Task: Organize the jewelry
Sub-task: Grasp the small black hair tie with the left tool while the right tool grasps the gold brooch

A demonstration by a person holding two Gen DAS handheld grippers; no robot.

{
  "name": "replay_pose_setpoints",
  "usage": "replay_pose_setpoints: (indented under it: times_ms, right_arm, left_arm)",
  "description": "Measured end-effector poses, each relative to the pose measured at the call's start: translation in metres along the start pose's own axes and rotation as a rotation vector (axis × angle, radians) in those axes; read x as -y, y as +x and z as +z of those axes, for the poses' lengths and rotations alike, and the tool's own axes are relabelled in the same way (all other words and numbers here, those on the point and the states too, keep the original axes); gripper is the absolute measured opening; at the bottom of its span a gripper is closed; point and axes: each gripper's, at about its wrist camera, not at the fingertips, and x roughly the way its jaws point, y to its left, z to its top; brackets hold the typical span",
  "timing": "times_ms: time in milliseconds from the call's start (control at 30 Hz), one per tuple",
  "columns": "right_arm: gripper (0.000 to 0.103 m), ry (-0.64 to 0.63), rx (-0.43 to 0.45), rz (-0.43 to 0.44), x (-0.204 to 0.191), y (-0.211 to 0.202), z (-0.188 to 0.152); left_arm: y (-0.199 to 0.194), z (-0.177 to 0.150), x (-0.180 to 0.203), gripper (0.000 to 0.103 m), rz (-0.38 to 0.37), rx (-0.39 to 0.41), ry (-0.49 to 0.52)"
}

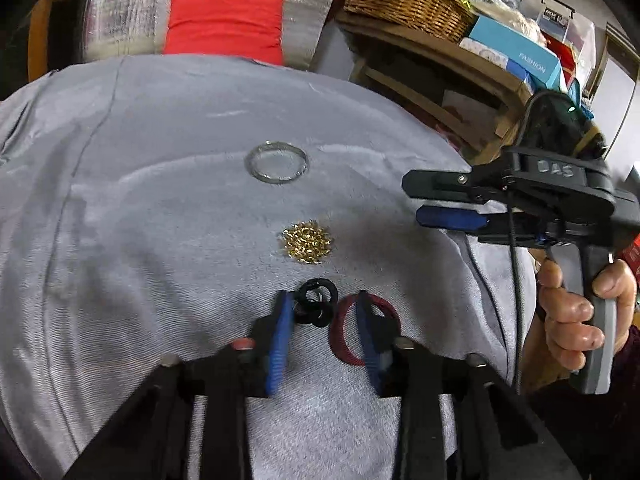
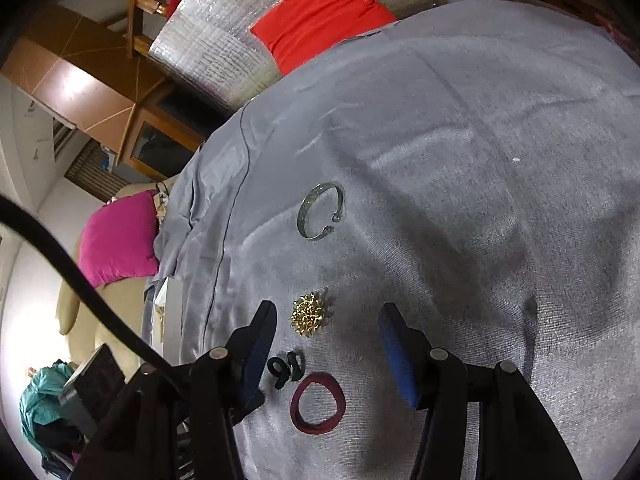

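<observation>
On the grey cloth (image 1: 140, 208) lie a silver bangle (image 1: 277, 161), a gold chain heap (image 1: 307, 246), a black ring piece (image 1: 315, 307) and a maroon band (image 1: 343, 336). My left gripper (image 1: 325, 300) is open, its fingers on either side of the black piece, the right finger over the maroon band. My right gripper (image 1: 414, 202) is open and empty, held above the cloth to the right. In the right wrist view the bangle (image 2: 320, 211), gold heap (image 2: 309, 319), black piece (image 2: 285, 369) and maroon band (image 2: 318, 403) lie around my right gripper (image 2: 326, 312).
A red cushion (image 1: 226, 26) leans on a silver foil panel (image 1: 120, 8) at the back. A wooden shelf with a wicker basket (image 1: 404, 0) and boxes stands at the right. A pink cushion (image 2: 116, 240) lies off the left edge.
</observation>
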Motion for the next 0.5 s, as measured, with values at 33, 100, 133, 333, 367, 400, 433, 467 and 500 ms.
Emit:
replay_pose_setpoints:
  times_ms: [33, 100, 133, 333, 367, 400, 433, 467, 500]
  right_arm:
    - [0.057, -0.001, 0.000, 0.001, 0.000, 0.000, 0.000]
    - [0.058, 0.007, 0.000, 0.004, 0.001, 0.000, 0.001]
    - [0.058, 0.012, 0.000, 0.004, 0.002, 0.000, 0.001]
    - [0.058, 0.008, -0.008, 0.007, -0.002, 0.004, 0.000]
    - [0.058, 0.005, -0.010, 0.007, -0.003, 0.004, -0.001]
    - [0.058, 0.004, -0.012, 0.007, -0.004, 0.005, -0.001]
    - [0.058, 0.005, -0.013, 0.007, -0.005, 0.005, -0.001]
    - [0.058, 0.006, -0.014, 0.008, -0.005, 0.006, -0.001]
    - [0.058, 0.007, -0.012, 0.008, -0.005, 0.006, -0.001]
  left_arm:
    - [0.004, 0.000, 0.000, 0.014, -0.006, -0.014, -0.003]
    - [0.009, 0.001, 0.000, 0.012, -0.007, -0.017, -0.007]
    - [0.010, 0.001, 0.000, 0.011, -0.006, -0.019, -0.006]
    - [0.013, 0.002, -0.002, 0.008, 0.007, -0.017, -0.016]
    - [0.011, 0.002, -0.004, 0.008, 0.009, -0.012, -0.018]
    - [0.009, 0.003, -0.006, 0.008, 0.013, -0.007, -0.020]
    - [0.007, 0.003, -0.008, 0.008, 0.018, -0.004, -0.023]
    - [0.005, 0.003, -0.011, 0.008, 0.024, -0.002, -0.029]
    - [0.002, 0.003, -0.016, 0.008, 0.036, 0.001, -0.042]
